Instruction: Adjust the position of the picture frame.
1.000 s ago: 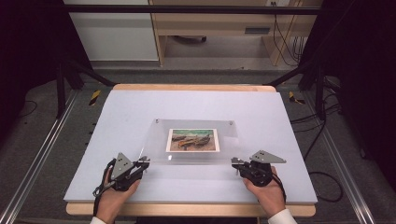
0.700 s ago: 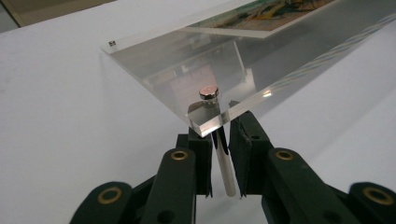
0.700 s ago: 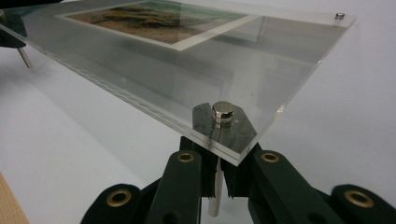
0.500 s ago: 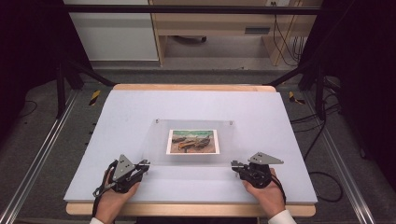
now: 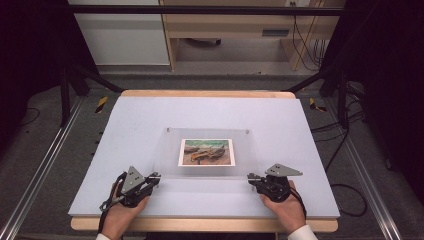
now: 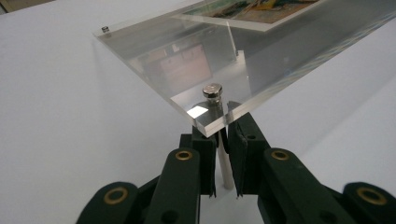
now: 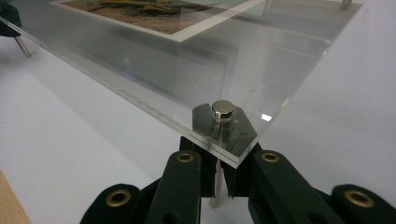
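Observation:
A clear acrylic panel [image 5: 240, 150] with a landscape picture [image 5: 206, 152] under it stands on thin corner posts in the middle of the white table. At its near left corner my left gripper [image 5: 156, 176] is shut on the pale post [image 6: 225, 170] below the round metal cap [image 6: 212, 90]. The post runs down between the black jaws of the left gripper [image 6: 223, 135]. At the near right corner my right gripper [image 5: 251, 176] is shut on the post [image 7: 216, 191] under its cap [image 7: 222, 110]. There the right gripper [image 7: 219, 156] sits just beneath the panel's corner.
The white tabletop [image 5: 150, 120] has a wooden front edge [image 5: 200, 224] close behind my hands. Dark frame rails [image 5: 45, 165] run along both sides of the table. Two small caps mark the panel's far corners [image 5: 168, 129].

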Action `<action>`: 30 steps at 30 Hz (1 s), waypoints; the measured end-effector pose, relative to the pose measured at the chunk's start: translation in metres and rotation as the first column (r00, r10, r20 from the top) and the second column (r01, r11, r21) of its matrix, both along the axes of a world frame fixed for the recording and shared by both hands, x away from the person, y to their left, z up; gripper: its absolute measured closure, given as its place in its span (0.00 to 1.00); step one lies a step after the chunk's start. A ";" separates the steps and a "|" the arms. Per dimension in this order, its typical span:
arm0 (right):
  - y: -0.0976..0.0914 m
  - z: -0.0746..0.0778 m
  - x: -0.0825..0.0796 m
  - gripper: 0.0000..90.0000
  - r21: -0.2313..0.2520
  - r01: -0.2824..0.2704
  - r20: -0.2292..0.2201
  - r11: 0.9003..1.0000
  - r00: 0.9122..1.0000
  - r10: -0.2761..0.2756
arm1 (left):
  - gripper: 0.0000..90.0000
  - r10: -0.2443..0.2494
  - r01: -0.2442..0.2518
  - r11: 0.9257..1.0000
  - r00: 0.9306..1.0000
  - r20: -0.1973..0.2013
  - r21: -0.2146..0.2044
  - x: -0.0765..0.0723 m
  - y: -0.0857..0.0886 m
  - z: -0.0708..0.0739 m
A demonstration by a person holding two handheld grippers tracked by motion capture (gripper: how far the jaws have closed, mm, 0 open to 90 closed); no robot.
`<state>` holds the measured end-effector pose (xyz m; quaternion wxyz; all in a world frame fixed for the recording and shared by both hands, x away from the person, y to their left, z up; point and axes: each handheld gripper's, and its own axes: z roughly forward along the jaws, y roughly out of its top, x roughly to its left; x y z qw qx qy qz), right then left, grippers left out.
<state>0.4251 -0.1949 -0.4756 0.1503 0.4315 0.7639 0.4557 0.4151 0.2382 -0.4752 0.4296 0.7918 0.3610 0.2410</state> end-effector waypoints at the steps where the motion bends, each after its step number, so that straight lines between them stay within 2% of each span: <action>1: 0.000 0.000 0.000 0.94 0.000 0.002 -0.001 1.000 1.000 -0.002 | 0.90 0.000 0.000 1.000 1.000 -0.002 -0.004 0.000 0.000 0.000; 12: 0.001 0.000 -0.002 0.95 -0.009 0.000 -0.009 1.000 1.000 0.000 | 0.90 -0.002 0.002 1.000 1.000 -0.007 -0.007 0.000 0.001 0.000; 22: -0.001 -0.002 -0.002 0.93 0.012 -0.005 -0.018 1.000 1.000 0.005 | 0.88 -0.004 0.004 1.000 1.000 -0.014 -0.004 -0.003 0.005 0.001; 25: -0.004 -0.002 -0.002 0.85 0.023 0.009 -0.030 1.000 1.000 -0.008 | 0.83 0.002 -0.003 1.000 1.000 -0.014 -0.006 -0.005 0.009 0.002; 26: -0.004 -0.002 -0.002 0.85 0.023 0.009 -0.030 1.000 1.000 -0.008 | 0.81 0.002 -0.003 1.000 1.000 -0.014 -0.006 -0.005 0.009 0.002; 27: -0.010 -0.001 -0.004 0.76 0.036 0.019 -0.043 0.999 0.999 -0.017 | 0.77 0.000 0.000 1.000 1.000 -0.022 0.006 -0.006 0.013 0.002; 30: -0.017 0.001 -0.007 0.62 0.043 0.035 -0.051 0.998 0.998 -0.033 | 0.69 0.003 -0.003 1.000 1.000 -0.029 0.003 -0.009 0.019 0.002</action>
